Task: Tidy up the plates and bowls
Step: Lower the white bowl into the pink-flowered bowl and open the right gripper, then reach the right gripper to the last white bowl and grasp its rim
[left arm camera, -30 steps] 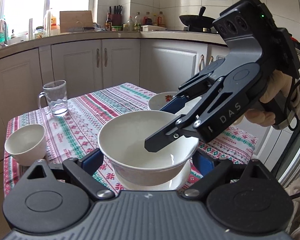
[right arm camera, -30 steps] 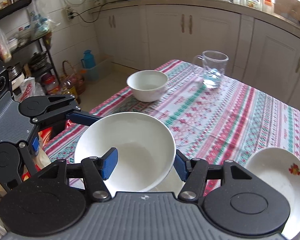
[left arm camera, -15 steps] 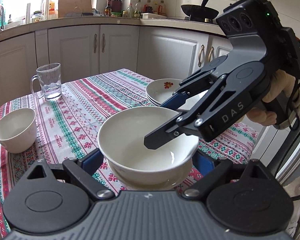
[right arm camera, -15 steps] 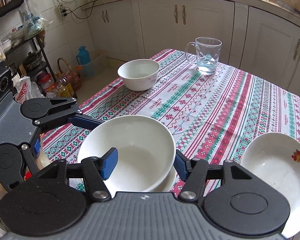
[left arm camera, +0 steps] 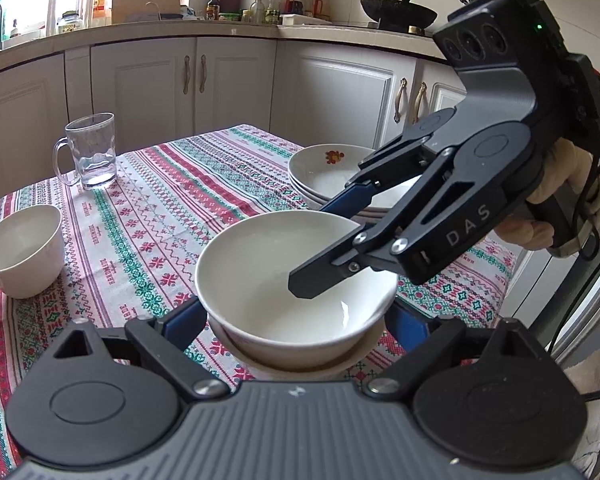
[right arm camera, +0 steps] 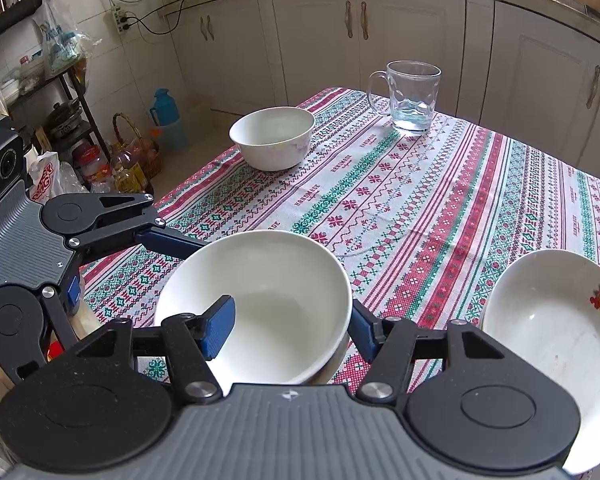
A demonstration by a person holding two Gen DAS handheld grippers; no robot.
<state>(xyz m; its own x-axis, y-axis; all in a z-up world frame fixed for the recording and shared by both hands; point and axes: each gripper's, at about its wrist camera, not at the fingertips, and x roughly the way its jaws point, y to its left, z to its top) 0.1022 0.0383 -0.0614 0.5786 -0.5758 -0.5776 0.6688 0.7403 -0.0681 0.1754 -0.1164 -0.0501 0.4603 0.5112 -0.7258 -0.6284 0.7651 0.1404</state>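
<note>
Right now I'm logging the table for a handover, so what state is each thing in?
Big bowl: upright, nested on another dish, empty.
Right gripper: open, one finger inside the big bowl, one outside.
Left gripper: open, straddling the big bowl.
Small bowl: upright, alone.
Mug: upright, a little water.
Plates: stacked.

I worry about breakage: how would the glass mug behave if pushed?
The glass mug looks rigid and breakable. Its tall, upright shape may tip rather than slide on the tablecloth. The water in it adds some weight and could slosh.
</note>
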